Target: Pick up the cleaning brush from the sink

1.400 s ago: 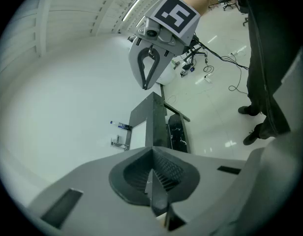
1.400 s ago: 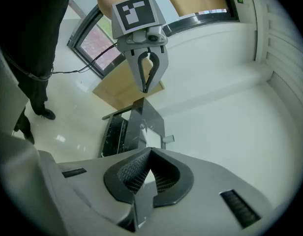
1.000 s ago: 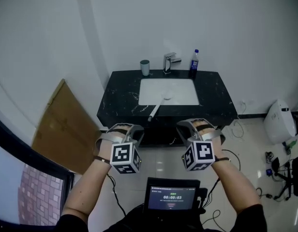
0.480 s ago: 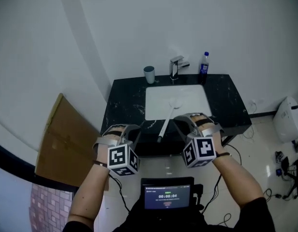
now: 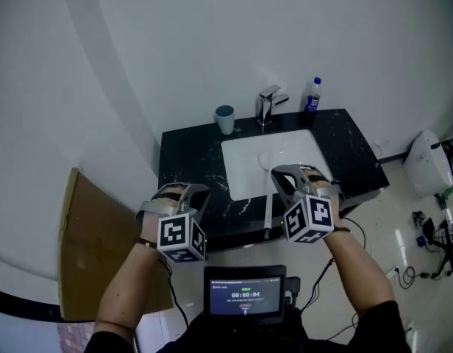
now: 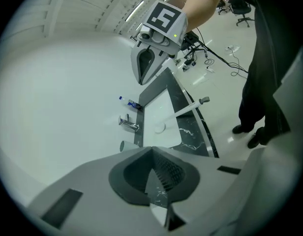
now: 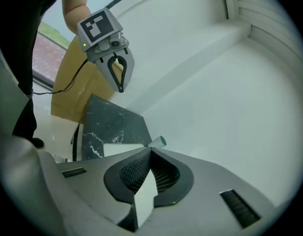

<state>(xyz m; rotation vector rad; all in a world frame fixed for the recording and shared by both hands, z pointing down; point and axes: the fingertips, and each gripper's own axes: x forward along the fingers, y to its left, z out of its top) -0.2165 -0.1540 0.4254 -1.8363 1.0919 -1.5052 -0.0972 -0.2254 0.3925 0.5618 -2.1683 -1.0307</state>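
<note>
The cleaning brush (image 5: 268, 210) is white with a long handle. Its head lies in the white sink (image 5: 245, 164) and its handle sticks out over the front edge of the black counter (image 5: 186, 160). In the head view my right gripper (image 5: 280, 173) hovers shut and empty just right of the handle, above the basin's front rim. My left gripper (image 5: 199, 191) is shut and empty over the counter's front left part. The left gripper view shows the brush handle (image 6: 189, 106) and the right gripper (image 6: 140, 80). The right gripper view shows the left gripper (image 7: 121, 87).
A teal cup (image 5: 225, 118), a chrome tap (image 5: 268, 103) and a blue bottle (image 5: 311, 94) stand along the wall behind the basin. Brown cardboard (image 5: 94, 241) leans left of the counter. A white appliance (image 5: 426, 169) and cables lie on the floor at right.
The person has stepped up to the sink. Both grippers have moved forward from in front of the counter to over its front edge, both staying shut.
</note>
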